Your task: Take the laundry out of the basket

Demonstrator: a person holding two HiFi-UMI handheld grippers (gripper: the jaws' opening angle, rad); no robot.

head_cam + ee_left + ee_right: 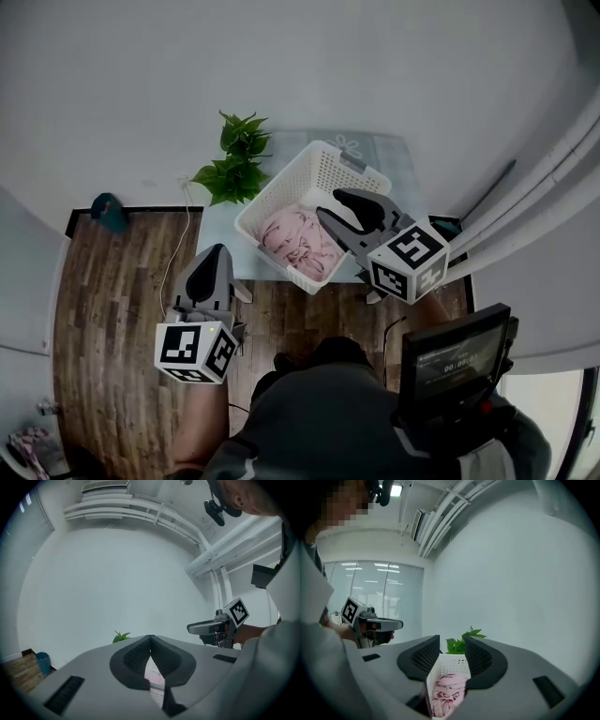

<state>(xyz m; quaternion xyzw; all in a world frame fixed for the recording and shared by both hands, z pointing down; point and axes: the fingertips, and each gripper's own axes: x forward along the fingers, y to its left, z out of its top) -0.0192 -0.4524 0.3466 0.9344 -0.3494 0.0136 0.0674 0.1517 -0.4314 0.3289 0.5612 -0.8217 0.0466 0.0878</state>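
Observation:
A white slatted laundry basket [339, 168] stands on a pale mat, with crumpled pink laundry [300, 242] inside. My right gripper [334, 207] hovers over the basket's near right rim, jaws open, nothing between them. Looking along it in the right gripper view, the gap of the right gripper [452, 641] frames the basket [452, 662] and the pink laundry [447, 688]. My left gripper [215, 253] hangs over the wood floor, left of the basket, shut and empty. In the left gripper view the left gripper [150, 638] has its tips touching, with a sliver of pink cloth [153, 673] visible below.
A green potted plant [234, 159] stands by the basket's far left corner, against the white wall. A teal object [108, 211] lies at the floor's far left, and a white cable [178, 244] runs across the planks. A small screen [455, 361] hangs at the person's right side.

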